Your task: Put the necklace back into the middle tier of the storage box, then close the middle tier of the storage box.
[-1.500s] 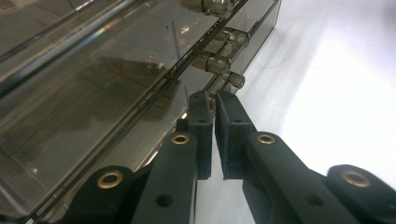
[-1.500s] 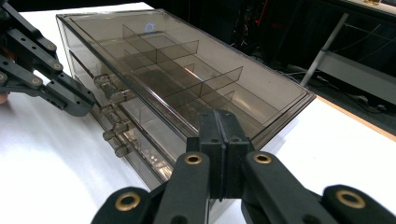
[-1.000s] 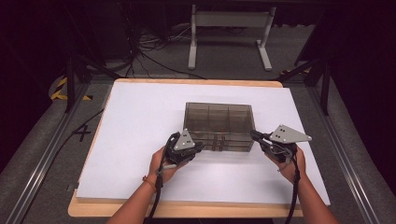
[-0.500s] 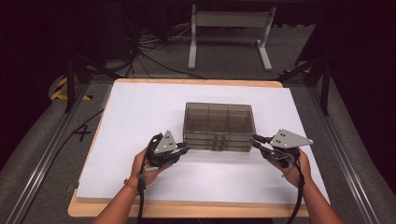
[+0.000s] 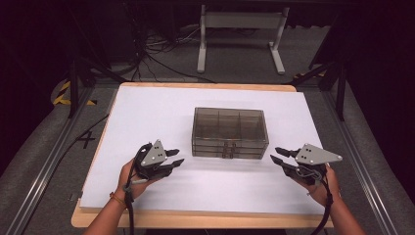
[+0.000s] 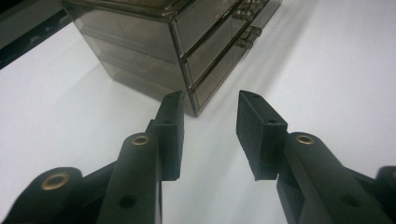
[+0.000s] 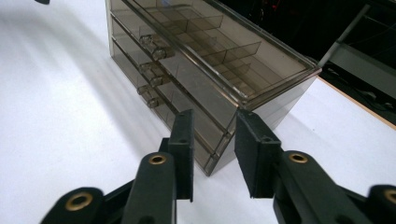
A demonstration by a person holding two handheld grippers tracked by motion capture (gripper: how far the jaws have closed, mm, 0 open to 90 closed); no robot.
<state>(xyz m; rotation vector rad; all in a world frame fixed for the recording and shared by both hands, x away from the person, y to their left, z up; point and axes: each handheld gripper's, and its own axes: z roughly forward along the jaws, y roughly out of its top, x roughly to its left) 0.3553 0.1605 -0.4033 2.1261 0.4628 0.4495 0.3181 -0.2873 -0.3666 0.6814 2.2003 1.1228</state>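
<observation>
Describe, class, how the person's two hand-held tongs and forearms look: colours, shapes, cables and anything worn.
Both the left tongs and the right tongs are black, each topped by a grey three-cornered plate and trailing a black cable. Up close, their flat rectangular black pads sit on arms with brass-coloured rivets. The forearms are bare of sleeves; a thin band circles the left wrist.

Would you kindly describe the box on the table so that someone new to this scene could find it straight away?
Start at the white table and look to its middle. There stands the box, between the left gripper and the right gripper, touched by neither. It is the one see-through smoky-brown thing: divided compartments on top, shallow drawers with small knobs on the front.
</observation>
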